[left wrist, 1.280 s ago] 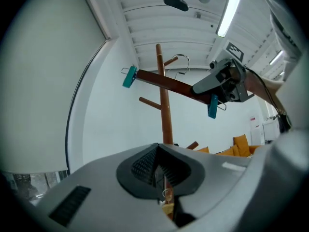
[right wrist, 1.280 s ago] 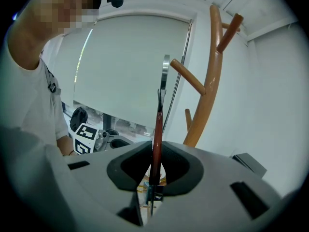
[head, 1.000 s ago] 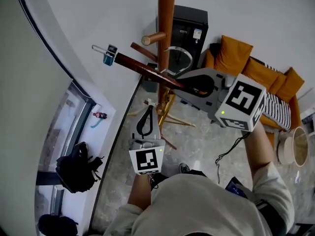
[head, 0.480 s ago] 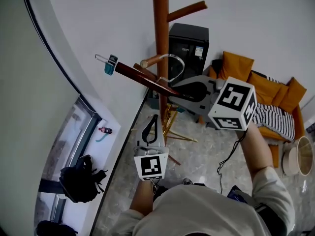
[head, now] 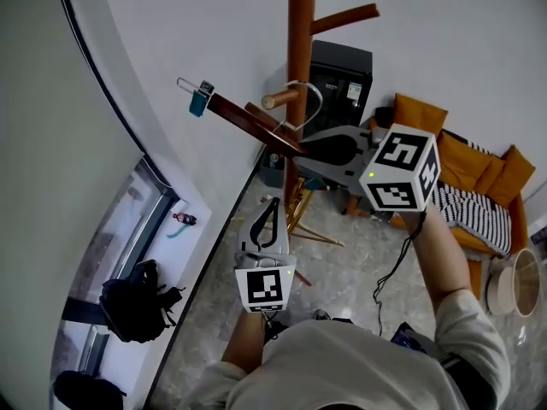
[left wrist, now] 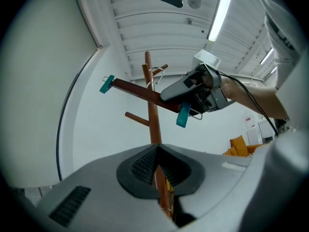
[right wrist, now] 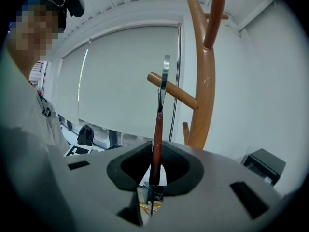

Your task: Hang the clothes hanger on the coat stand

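Note:
The wooden coat stand [head: 301,41] rises in the middle, with a short peg [head: 278,101] on its left side. My right gripper [head: 301,149] is shut on the dark red-brown hanger [head: 248,120], near its middle. The hanger's metal hook [head: 309,101] curves up level with that peg, close to the pole; I cannot tell if it touches. A teal clip [head: 201,99] sits at the bar's far end. In the right gripper view the hanger [right wrist: 157,139] stands edge-on between the pads, its hook [right wrist: 165,76] crossing the peg [right wrist: 171,90]. My left gripper [head: 263,216] hangs lower, shut and empty.
A black cabinet [head: 342,75] stands behind the pole. An orange sofa [head: 466,165] with a striped cloth [head: 479,207] and a woven basket [head: 513,280] are at the right. A black backpack [head: 132,301] lies by the window at the left. White wall is close behind.
The right gripper has lifted the hanger so its hook has come level with the stand's lower peg. The left gripper stays low and shut.

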`<action>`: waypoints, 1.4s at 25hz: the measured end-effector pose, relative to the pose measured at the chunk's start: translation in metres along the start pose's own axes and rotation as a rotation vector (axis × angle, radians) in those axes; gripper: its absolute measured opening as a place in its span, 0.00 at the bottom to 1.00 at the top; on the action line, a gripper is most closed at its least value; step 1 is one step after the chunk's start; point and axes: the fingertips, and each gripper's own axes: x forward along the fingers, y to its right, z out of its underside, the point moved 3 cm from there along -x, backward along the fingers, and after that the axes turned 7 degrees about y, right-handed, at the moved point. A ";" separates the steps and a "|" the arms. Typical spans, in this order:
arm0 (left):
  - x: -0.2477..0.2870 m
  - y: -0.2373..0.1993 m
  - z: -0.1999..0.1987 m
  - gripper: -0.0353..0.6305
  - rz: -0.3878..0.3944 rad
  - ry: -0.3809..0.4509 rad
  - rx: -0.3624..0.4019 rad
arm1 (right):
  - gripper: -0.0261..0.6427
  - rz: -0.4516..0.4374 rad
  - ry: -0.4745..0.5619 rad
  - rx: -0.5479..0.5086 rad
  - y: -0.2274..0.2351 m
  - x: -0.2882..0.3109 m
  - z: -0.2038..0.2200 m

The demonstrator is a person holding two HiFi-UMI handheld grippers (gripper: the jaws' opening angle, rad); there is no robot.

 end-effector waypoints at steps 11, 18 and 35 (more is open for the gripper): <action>-0.004 -0.006 0.005 0.07 -0.023 -0.017 -0.004 | 0.12 -0.023 -0.007 0.013 0.000 0.016 0.004; -0.003 -0.007 0.010 0.07 -0.036 -0.030 -0.008 | 0.12 -0.027 -0.017 0.019 0.004 0.022 0.012; -0.003 -0.008 0.019 0.07 -0.035 -0.035 -0.028 | 0.12 -0.001 -0.023 0.026 0.011 0.028 0.022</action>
